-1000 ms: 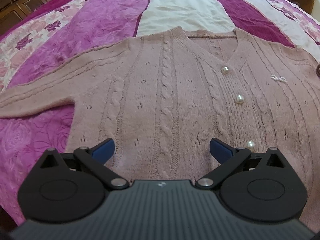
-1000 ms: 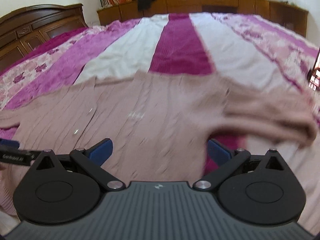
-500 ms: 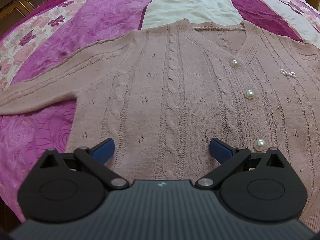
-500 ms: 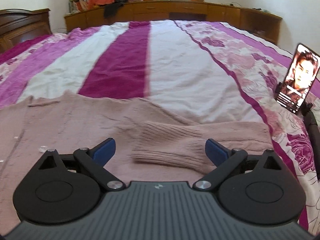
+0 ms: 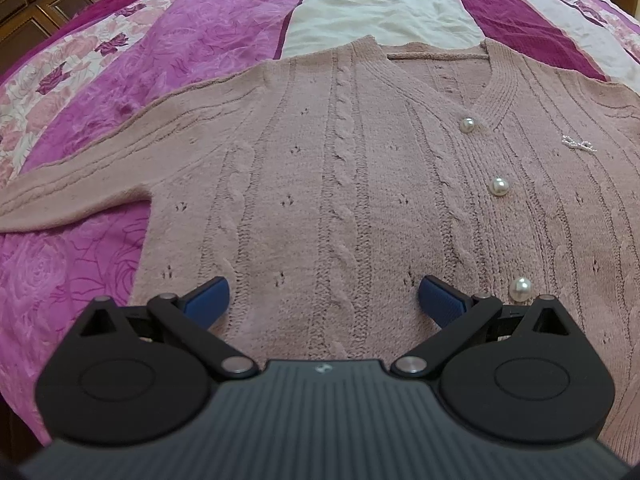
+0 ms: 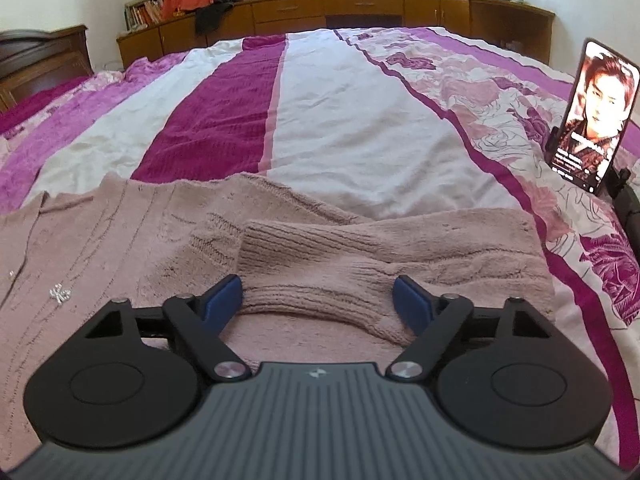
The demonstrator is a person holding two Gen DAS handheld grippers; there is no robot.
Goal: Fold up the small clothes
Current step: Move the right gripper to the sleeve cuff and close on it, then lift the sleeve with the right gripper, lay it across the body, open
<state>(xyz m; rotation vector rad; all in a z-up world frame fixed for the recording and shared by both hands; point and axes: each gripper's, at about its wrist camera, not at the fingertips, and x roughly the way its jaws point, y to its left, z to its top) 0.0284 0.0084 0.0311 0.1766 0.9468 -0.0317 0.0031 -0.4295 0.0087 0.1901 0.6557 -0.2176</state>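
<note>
Nearest the right wrist camera, the right gripper (image 6: 318, 296) stands with jaws spread wide, astride the ribbed cuff (image 6: 320, 300) of the folded-over sleeve (image 6: 400, 248) but not clamped on it; a second ago that sleeve was blurred in motion, so I judge the first sleeve fold just laid and released. The left gripper (image 5: 322, 296) likewise gapes empty, holding low over the pink cardigan (image 5: 340, 160), which lies flat, buttons up, on the striped bedspread (image 5: 200, 40). The other sleeve (image 5: 80, 184) runs off frame, its cuff unseen, and the cardigan's hem is hidden beneath both tools; a phone (image 6: 588, 116) stands propped beyond.
</note>
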